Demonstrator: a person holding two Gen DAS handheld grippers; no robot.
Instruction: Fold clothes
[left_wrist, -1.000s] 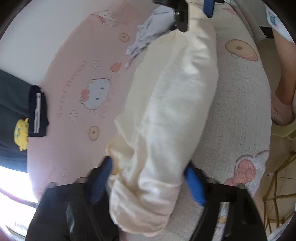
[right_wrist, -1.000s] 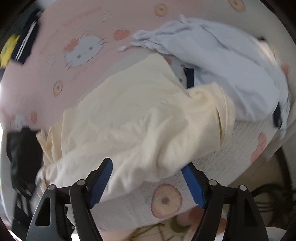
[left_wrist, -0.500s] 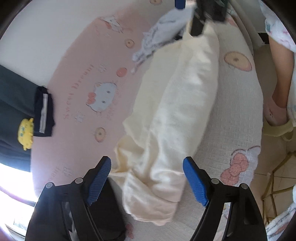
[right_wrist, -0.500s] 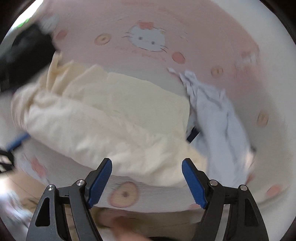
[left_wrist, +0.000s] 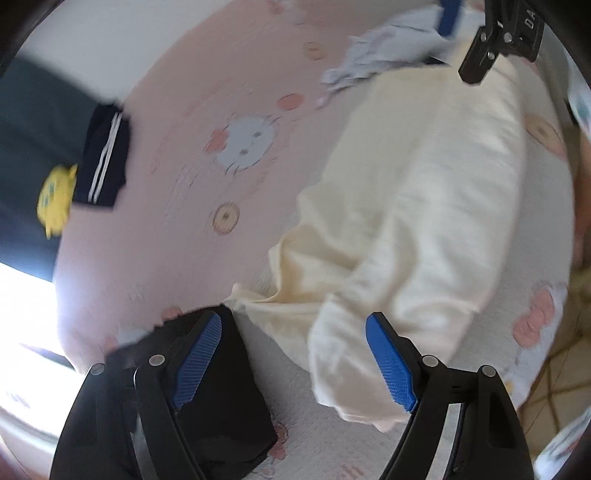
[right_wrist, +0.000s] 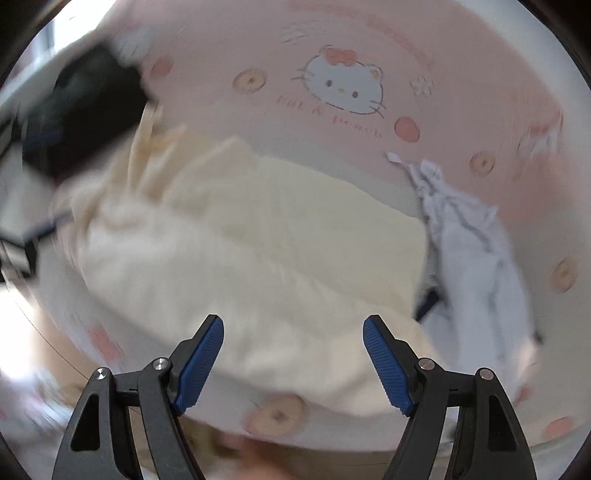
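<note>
While both views are blurred, a pink cartoon-cat bedsheet (left_wrist: 192, 122) fills the frame, with the cream garment (left_wrist: 424, 206) lying rumpled across the side nearer the bed's edge. Beside one end of it lies a crumpled pale blue garment (right_wrist: 469, 236), at the other a black folded garment (left_wrist: 221, 417), and well apart a folded navy striped garment (left_wrist: 103, 158). Both left gripper (left_wrist: 295, 363) and right gripper (right_wrist: 293, 363) hover above the cream cloth with jaws spread, holding nothing.

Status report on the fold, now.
Left gripper open, empty. Right gripper open, empty. Cream garment lies rolled on the bed, not folded flat. Pale blue garment beside it, black cloth near its end.
</note>
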